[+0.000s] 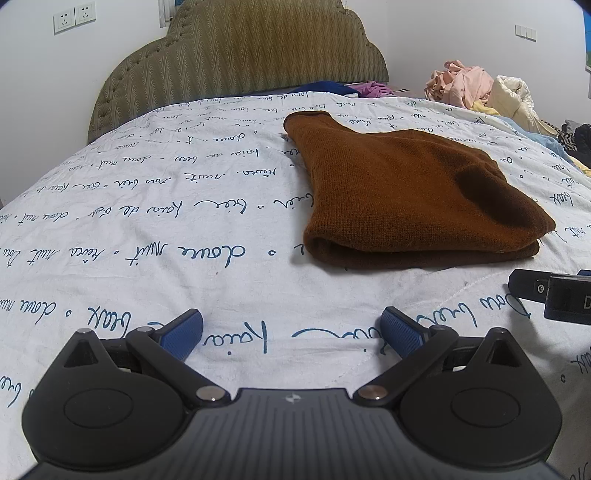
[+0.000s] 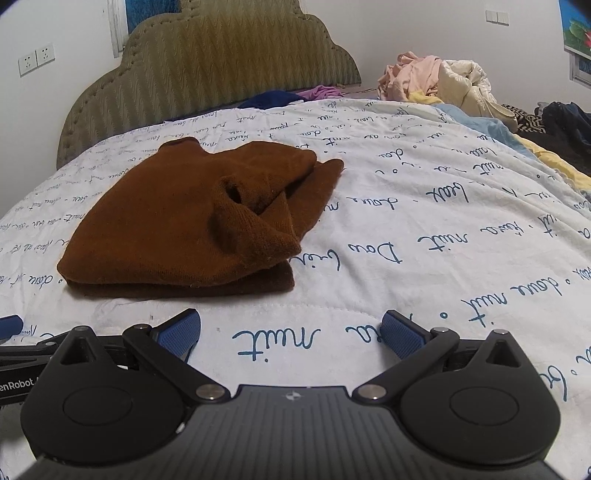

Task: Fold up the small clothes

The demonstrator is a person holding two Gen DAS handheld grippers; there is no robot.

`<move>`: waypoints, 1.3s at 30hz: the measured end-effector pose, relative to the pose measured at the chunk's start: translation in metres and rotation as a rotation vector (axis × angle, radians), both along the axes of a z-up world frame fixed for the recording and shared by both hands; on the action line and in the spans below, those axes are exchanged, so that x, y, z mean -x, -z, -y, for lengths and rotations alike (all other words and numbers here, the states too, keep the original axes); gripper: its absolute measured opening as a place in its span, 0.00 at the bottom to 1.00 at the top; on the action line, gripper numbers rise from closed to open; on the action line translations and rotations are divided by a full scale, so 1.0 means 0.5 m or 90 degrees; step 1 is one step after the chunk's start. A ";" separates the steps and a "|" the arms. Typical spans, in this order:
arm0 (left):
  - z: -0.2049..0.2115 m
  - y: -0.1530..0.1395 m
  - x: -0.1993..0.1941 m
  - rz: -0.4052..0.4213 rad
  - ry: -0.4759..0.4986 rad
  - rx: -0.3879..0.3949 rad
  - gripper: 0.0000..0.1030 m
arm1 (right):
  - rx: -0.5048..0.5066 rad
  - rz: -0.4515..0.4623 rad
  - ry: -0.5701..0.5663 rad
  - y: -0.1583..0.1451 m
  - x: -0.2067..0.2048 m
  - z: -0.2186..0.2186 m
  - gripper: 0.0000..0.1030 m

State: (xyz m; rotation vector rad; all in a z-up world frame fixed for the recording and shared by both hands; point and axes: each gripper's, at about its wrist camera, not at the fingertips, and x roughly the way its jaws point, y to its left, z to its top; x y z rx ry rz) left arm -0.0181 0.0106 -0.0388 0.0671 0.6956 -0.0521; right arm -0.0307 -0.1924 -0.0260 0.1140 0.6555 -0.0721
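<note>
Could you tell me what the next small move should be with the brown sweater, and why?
Probably bring the right tool forward to the loose sleeve and tuck it flat. The sweater lies folded, but that sleeve bunches up on top. Both tools are open and hold nothing.

White quilt (image 1: 147, 229) with blue script, olive headboard (image 1: 236, 55) behind, wall sockets (image 1: 74, 16), heaped laundry (image 2: 436, 81) far right.

quilt (image 2: 424, 236) bears blue script: "nuit", "dou"; left tongs' body (image 2: 14, 384) reads "enrobot".
</note>
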 end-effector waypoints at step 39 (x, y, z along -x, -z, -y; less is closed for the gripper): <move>-0.029 -0.051 -0.008 -0.072 -0.007 0.033 1.00 | 0.022 0.004 -0.054 -0.039 0.059 -0.041 1.00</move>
